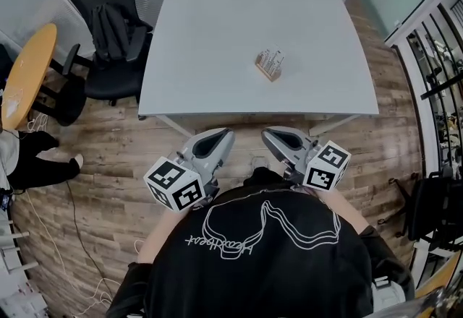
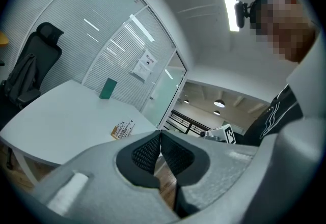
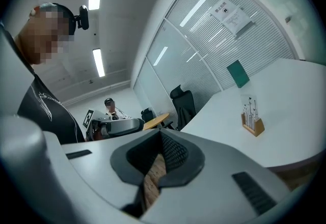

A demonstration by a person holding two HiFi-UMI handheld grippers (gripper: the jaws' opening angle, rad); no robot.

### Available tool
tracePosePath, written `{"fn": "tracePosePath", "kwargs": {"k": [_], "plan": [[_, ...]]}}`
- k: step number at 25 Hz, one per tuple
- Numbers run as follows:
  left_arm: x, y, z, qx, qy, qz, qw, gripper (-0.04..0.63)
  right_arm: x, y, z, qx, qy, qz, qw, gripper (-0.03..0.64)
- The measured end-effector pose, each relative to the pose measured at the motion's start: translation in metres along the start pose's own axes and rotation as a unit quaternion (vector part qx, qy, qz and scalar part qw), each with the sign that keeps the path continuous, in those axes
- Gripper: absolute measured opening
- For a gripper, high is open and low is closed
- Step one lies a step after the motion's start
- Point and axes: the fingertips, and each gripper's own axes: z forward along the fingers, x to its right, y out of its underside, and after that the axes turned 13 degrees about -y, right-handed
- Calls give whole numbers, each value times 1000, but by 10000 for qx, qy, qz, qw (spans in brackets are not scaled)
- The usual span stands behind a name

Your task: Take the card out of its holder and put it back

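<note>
While the chair (image 1: pixel 108 27) stands off the left edge of the table (image 1: pixel 210 42), the left gripper (image 1: pixel 226 134) hangs about level at the person's chest, short of the table's near edge, its jaws closed on nothing. The card (image 1: pixel 273 58) stands in its wooden holder (image 1: pixel 266 72) on the table, right of centre, well apart from both grippers. The right gripper (image 1: pixel 268 134) is beside the left, likewise closed and empty.
</note>
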Motion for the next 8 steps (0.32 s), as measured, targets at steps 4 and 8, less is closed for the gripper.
{"fn": "tracePosePath", "kwargs": {"k": [4, 8], "plan": [[-5, 5, -2, -28, -15, 38, 10000, 14, -3, 3, 9, -21, -82, -20, 10000, 8], [-5, 2, -6, -10, -27, -4, 10000, 14, -7, 6, 10, -57, -105, 22, 9999, 9]]}}
